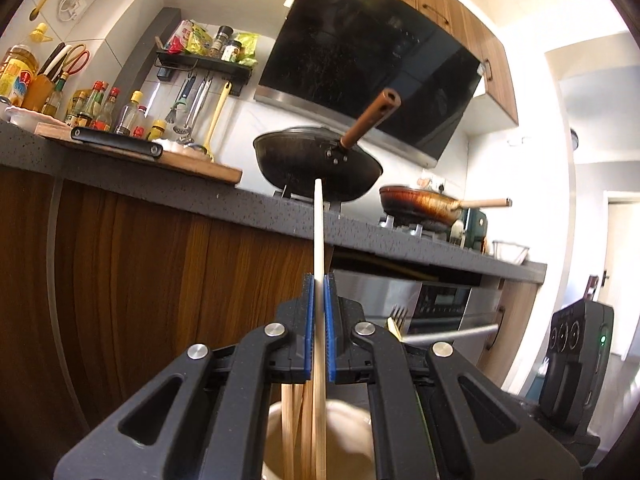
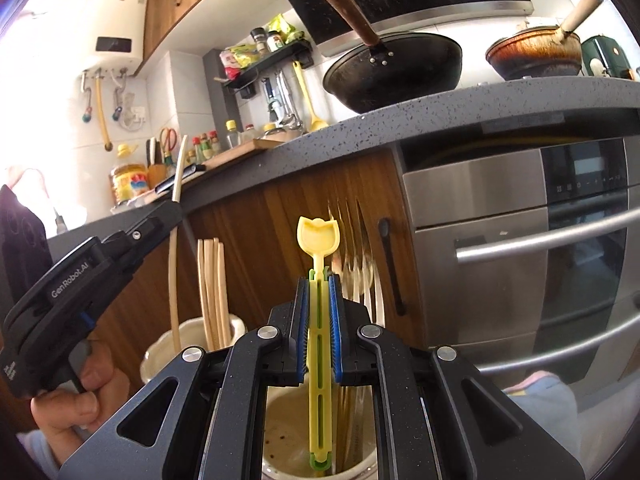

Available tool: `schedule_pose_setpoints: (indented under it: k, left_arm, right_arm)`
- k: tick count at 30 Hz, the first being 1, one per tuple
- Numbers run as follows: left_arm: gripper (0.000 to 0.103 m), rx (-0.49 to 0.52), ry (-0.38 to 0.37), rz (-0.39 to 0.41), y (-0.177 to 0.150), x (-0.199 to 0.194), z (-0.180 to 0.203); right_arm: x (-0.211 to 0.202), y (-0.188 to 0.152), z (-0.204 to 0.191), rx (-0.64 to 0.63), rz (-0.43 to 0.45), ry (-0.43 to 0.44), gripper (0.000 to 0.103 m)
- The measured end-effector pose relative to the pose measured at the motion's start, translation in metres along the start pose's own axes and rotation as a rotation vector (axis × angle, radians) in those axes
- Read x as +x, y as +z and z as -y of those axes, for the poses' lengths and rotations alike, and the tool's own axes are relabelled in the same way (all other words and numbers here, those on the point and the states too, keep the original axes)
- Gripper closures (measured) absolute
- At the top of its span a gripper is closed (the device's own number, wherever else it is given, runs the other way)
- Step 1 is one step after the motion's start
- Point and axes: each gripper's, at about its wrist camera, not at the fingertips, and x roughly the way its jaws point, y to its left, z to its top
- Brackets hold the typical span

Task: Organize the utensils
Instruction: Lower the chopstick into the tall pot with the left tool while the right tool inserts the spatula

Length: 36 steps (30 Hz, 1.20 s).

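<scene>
My left gripper (image 1: 319, 280) is shut on a long cream chopstick (image 1: 319, 232) that stands upright through the pads. Its lower end reaches into a cream holder (image 1: 352, 412) with several wooden chopsticks (image 1: 288, 420). My right gripper (image 2: 319, 280) is shut on the handle of a yellow plastic spoon (image 2: 319, 236), bowl upward. That handle's lower end hangs inside a beige utensil cup (image 2: 288, 416). In the right wrist view, the left gripper (image 2: 172, 210) with the cream chopstick (image 2: 175, 248) is at left, over the cream holder (image 2: 160, 350) of wooden chopsticks (image 2: 214, 280).
A grey counter edge (image 1: 200, 196) runs above wooden cabinet doors (image 1: 140, 280). A black wok (image 1: 316, 160) and a brown pan (image 1: 420, 202) sit on the stove. A steel oven (image 2: 520, 240) is at right. Blurred metal utensils (image 2: 358, 280) stand in the beige cup. A hand (image 2: 80, 396) holds the left gripper.
</scene>
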Motion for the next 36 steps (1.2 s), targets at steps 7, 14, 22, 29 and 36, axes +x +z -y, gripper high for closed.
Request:
schedule_pose_setpoints:
  k: [7,14,22,29,36]
  left_arm:
    - [0.098,0.039,0.006,-0.053,-0.018,-0.006,0.008]
    - [0.098,0.063,0.032,-0.12,-0.03,-0.01,0.009]
    - [0.098,0.072,0.051,-0.164,-0.037,-0.009,0.005]
    - [0.098,0.081,0.051,-0.171,-0.039,-0.01,0.006]
    - [0.098,0.084,0.041,-0.182,-0.038,-0.012,0.01]
  right_arm:
    - [-0.005,-0.005,-0.007,-0.039,-0.001,-0.016,0.093]
    - [-0.015,-0.004,-0.012,-0.063,0.003,-0.021,0.093]
    - [-0.018,0.006,-0.003,-0.026,0.026,-0.008,0.093]
    - [-0.016,-0.001,-0.001,-0.017,0.006,-0.008,0.093]
    - [-0.011,-0.014,-0.006,-0.045,-0.041,-0.023,0.092]
